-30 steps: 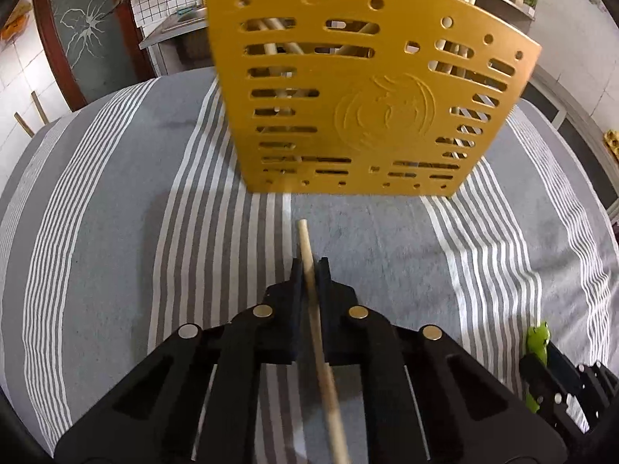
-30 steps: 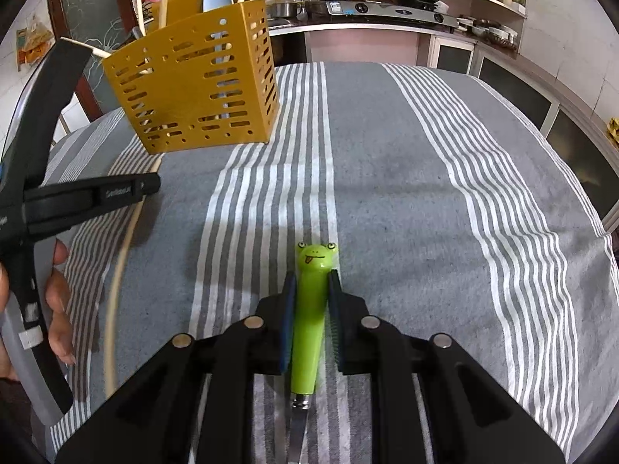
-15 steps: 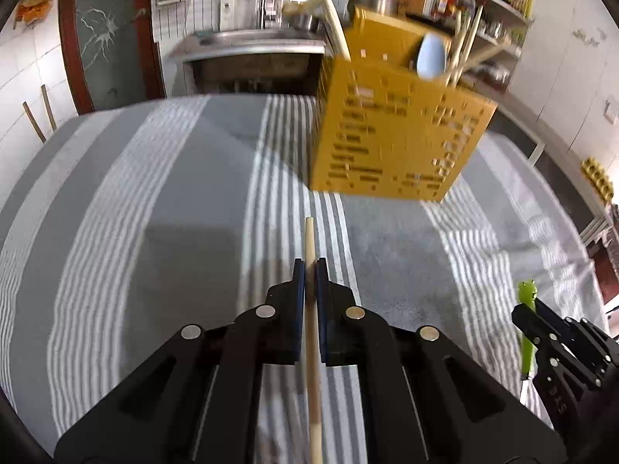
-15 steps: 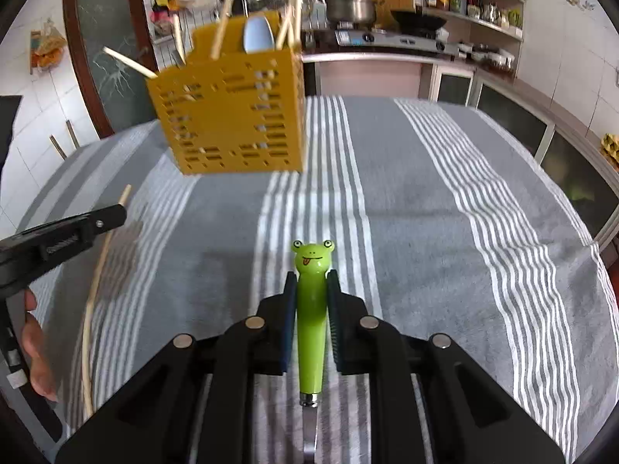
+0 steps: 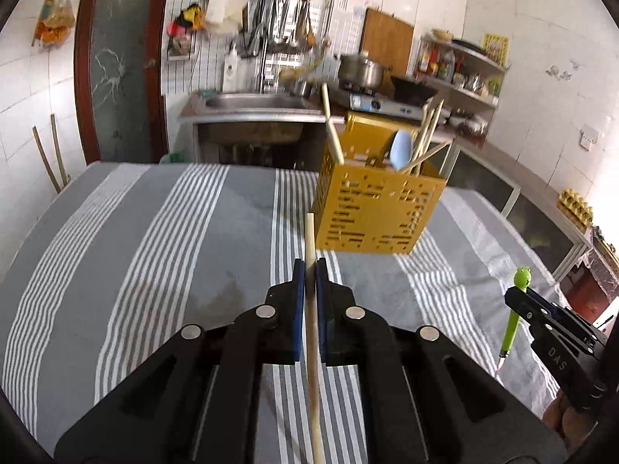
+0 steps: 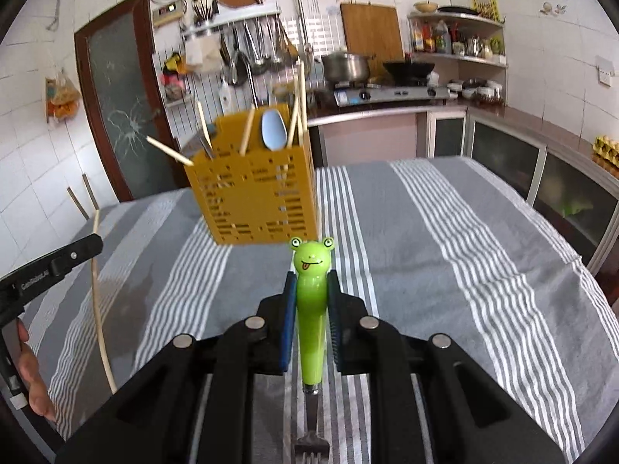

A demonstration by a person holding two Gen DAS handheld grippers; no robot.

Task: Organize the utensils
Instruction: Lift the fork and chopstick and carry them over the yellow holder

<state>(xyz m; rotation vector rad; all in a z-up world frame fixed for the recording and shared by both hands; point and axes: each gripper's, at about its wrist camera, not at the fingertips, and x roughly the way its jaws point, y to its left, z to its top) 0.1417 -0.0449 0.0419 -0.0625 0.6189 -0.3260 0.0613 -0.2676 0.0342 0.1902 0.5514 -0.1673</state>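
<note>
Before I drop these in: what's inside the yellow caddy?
Inside the yellow caddy: a pale blue spoon and several wooden chopsticks stick up. Its walls hide their lower ends and the bottom.

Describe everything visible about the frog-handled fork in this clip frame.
The frog-handled fork has a glossy lime-green handle, plastic by the look, topped by a cartoon frog head with bulging eyes and a stuck-out tongue. A metal neck leads to dark tines at the frame's bottom edge. The right gripper is shut on the handle, its blue-padded fingers pressing both sides. The head points forward toward the yellow utensil holder, and the fork is held off the striped tablecloth.
</note>
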